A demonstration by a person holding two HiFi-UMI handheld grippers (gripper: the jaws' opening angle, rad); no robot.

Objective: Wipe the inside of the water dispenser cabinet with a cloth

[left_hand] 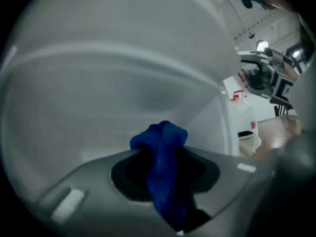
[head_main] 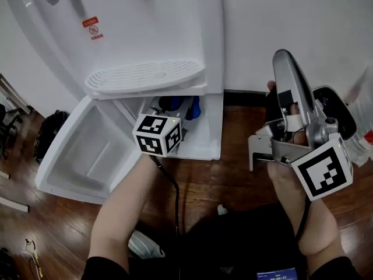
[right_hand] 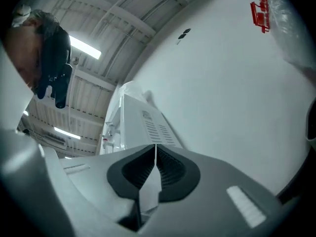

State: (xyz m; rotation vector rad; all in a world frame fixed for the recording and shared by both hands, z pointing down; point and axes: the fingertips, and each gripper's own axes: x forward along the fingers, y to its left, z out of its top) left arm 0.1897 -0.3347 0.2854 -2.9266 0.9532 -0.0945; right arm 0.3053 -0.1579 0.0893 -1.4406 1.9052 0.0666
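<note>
Closest, my right gripper (right_hand: 156, 157) has its jaws pressed together, empty. My left gripper (left_hand: 165, 157) pinches the blue cloth (left_hand: 160, 135) inside the dispenser cabinet (head_main: 207, 139); from above, its marker cube (head_main: 157, 135) hides its jaws.

One water dispenser (head_main: 145, 34), with one open cabinet door (head_main: 81, 150), one slotted drip tray (head_main: 145, 74), one red warning label (head_main: 93, 28). One blue cloth (left_hand: 163, 132). Two tools: left tool (left_hand: 164, 154), right tool (right_hand: 156, 154). Two marker cubes, one per tool: left cube (head_main: 156, 135), right cube (head_main: 322, 171). Two forearms in head view: left forearm (head_main: 122, 209), right forearm (head_main: 315, 226). One black cable (head_main: 175, 197). Two lit ceiling strips in right tool view: upper strip (right_hand: 85, 47), lower strip (right_hand: 61, 132).
</note>
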